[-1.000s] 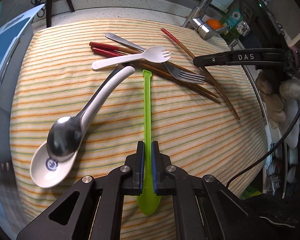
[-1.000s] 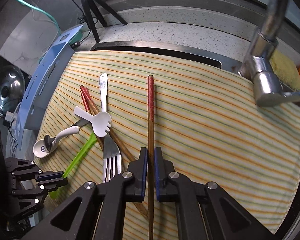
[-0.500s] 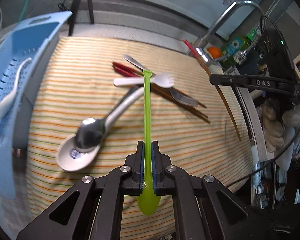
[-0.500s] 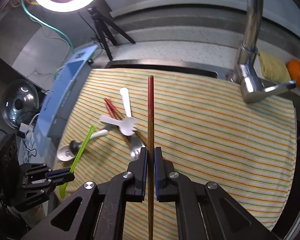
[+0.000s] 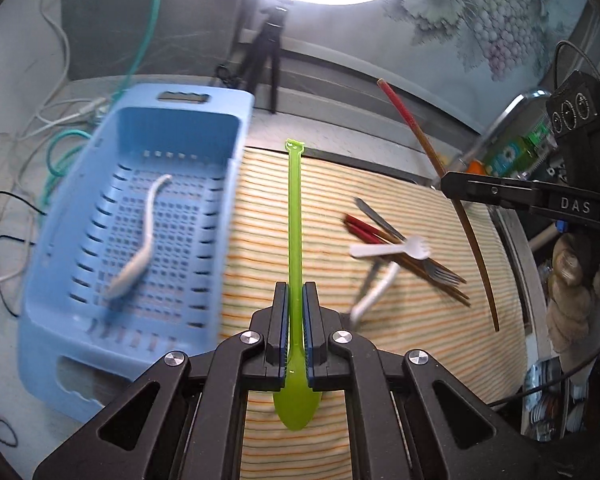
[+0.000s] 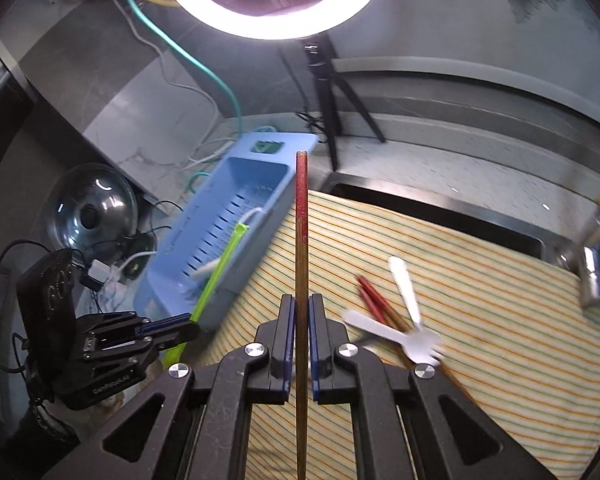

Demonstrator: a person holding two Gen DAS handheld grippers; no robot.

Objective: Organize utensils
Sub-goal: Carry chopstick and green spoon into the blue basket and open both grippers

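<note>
Lime-green plastic fills the middle of the left wrist view: the left gripper (image 5: 296, 320) is clamped on a thin green spoon (image 5: 295, 216), pads on the shaft just above the bowl, the handle pointing away toward the far edge of the striped cloth (image 5: 400, 344). The right gripper (image 6: 300, 344) is likewise closed tight on a single red-topped chopstick (image 6: 301, 240), which runs straight out between the jaws. Both utensils hang in the air, clear of the cloth. Off the cloth's left edge stands a blue slotted basket (image 5: 236, 208) with one white spoon (image 5: 144, 240) already lying on its floor, so the step in hand looks like carrying these two pieces over and dropping them in. To do it well, I would bring each one fully past the basket's near wall before letting go, lower it until it lies almost flat along the basket's length, and only then ease the jaws apart (a long chopstick released at a slant could tip back out or wedge a tip in a slot). The two grippers travel close together, so one should lead and the other follow. Near the cloth's right edge a white spork (image 5: 392, 249), a metal fork (image 5: 440, 274), more red-topped chopsticks (image 5: 364, 229) and a white-handled piece half hidden by the gripper are left in a crossed heap for later trips.
</note>
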